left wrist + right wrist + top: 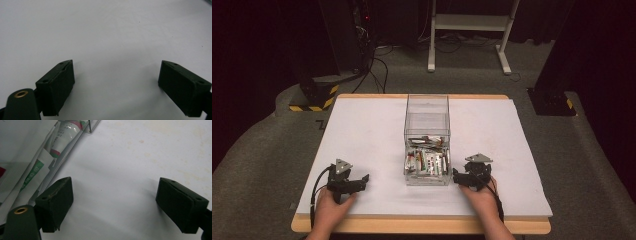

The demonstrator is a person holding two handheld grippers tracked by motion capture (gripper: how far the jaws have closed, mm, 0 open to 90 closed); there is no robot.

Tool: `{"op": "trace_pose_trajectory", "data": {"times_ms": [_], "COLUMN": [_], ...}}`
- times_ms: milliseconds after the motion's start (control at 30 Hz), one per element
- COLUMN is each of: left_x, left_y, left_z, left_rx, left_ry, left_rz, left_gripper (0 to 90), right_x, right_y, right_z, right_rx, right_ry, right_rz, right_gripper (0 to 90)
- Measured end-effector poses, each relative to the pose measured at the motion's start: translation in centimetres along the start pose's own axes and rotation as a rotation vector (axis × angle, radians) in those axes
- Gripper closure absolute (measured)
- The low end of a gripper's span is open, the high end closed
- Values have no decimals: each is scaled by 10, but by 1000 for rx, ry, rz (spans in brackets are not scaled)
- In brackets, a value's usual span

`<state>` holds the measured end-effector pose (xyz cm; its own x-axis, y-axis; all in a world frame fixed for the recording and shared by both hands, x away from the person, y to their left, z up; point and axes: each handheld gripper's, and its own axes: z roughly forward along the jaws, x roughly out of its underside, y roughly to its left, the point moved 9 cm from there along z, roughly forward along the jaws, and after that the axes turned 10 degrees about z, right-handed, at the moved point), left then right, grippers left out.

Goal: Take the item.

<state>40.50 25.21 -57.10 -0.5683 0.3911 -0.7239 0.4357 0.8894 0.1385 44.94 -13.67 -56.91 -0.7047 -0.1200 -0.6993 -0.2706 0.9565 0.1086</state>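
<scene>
I am resting my left gripper (pixel 353 183) on the white table (pixel 362 130), jaws spread wide and empty. One clear plastic box (pixel 427 140) is sitting mid-table, holding a heap of tubes (pixel 427 162) too jumbled to count. My right gripper (pixel 465 178), also gaping and empty, is lying just beside it. I judge nothing is started; next calls for reaching into the box.

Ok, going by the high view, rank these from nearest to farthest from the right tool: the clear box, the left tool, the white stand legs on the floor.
From the right tool:
1. Clear box, just to its left, mid-table.
2. Left tool, across the table's near edge.
3. White stand legs, on the floor beyond the table's far edge.
</scene>
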Motion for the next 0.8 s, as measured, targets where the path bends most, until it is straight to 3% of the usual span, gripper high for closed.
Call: {"op": "trace_pose_trajectory", "data": {"times_ms": [800], "left_x": [0], "left_y": [0], "left_z": [0], "left_rx": [1], "left_ry": [0], "left_rz": [-1], "left_gripper": [137], "right_x": [0], "right_y": [0], "right_z": [0], "right_rx": [5], "right_ry": [0], "right_rz": [-1], "right_gripper": [140]}}
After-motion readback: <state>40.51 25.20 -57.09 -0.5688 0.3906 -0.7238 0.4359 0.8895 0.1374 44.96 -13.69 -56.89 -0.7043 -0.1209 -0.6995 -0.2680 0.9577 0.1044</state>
